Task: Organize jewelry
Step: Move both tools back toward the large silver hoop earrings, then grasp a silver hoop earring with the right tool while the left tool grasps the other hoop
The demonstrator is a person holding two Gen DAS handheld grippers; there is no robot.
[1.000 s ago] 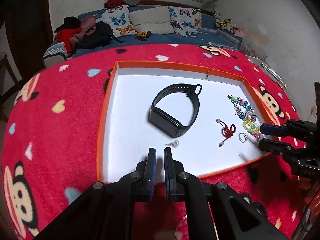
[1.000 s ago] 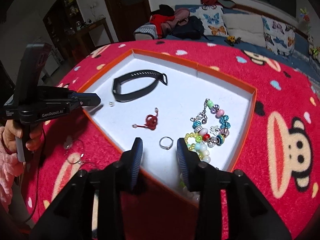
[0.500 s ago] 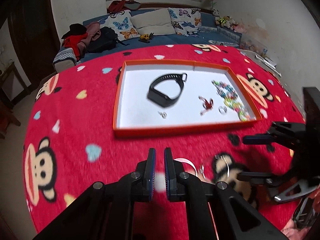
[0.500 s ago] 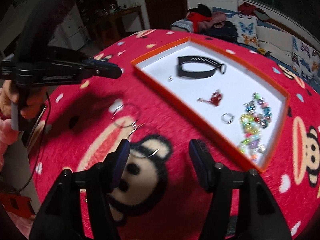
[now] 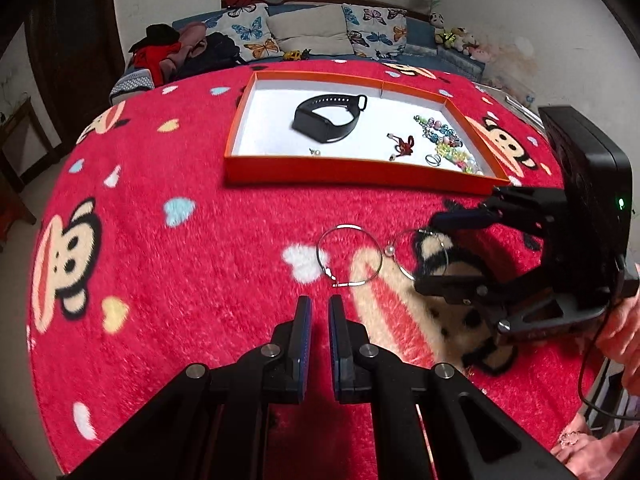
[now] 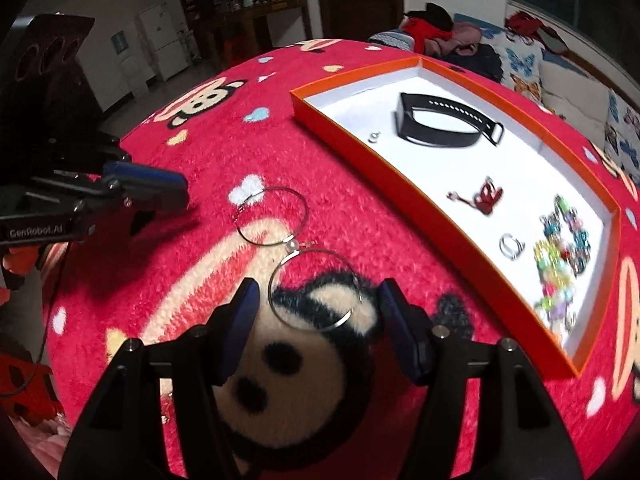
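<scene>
Two thin silver hoop earrings lie side by side on the red cloth: one hoop [image 6: 272, 216] [image 5: 349, 255] and a second hoop [image 6: 316, 288] [image 5: 420, 254]. My right gripper [image 6: 316, 300] is open, its jaws on either side of the second hoop. My left gripper [image 5: 319, 309] is shut and empty, just short of the first hoop. The orange tray [image 5: 360, 178] [image 6: 436, 216] holds a black wristband [image 5: 328, 120] [image 6: 444, 124], a red charm [image 6: 482, 196], a silver ring [image 6: 510, 246], bead bracelets [image 6: 564, 248] and a small stud [image 6: 374, 136].
The round table wears a red monkey-print cloth [image 5: 180, 264]. A sofa with butterfly cushions [image 5: 304, 32] and piled clothes [image 5: 172, 52] stands behind it. A wooden table [image 6: 256, 16] stands at the far left of the right wrist view.
Both grippers have drawn back from the tray toward the near side of the table. The right gripper has come down around the second hoop; the left one now sits near the first hoop.
</scene>
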